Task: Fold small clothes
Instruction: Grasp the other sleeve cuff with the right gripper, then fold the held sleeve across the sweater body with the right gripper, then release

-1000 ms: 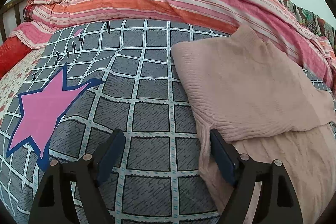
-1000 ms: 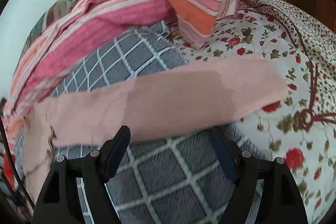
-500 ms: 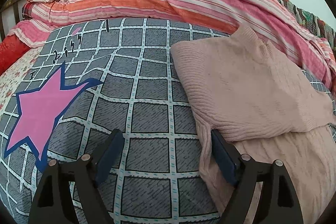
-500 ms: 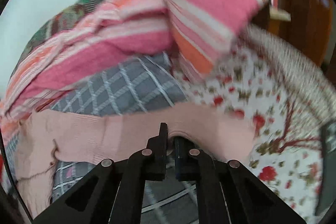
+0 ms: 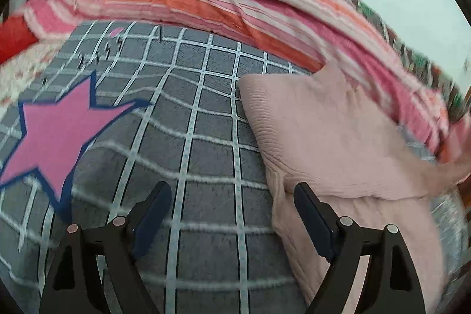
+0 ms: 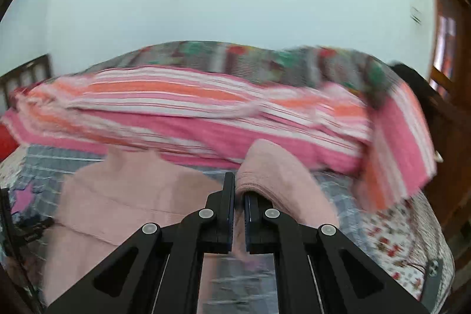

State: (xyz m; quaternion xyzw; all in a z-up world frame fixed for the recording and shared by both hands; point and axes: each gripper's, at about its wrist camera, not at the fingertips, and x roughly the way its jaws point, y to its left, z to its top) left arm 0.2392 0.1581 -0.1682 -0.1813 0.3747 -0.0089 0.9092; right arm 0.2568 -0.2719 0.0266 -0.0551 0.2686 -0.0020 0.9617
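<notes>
Two grippers work over a bed. The left gripper (image 5: 232,214) hovers with its jaws wide and nothing between them, above the grey checked blanket (image 5: 206,137) with its pink star (image 5: 56,131); its right finger sits just beside the left edge of the pink sweater (image 5: 323,137). The sweater lies on the right part of the blanket, near the striped quilt (image 5: 235,5) heaped along the far side. The right gripper (image 6: 238,196) has its jaws clamped on a sleeve (image 6: 273,172) of the sweater, which arches up and over to the right. Floral sheet (image 6: 394,243) shows at right.
</notes>
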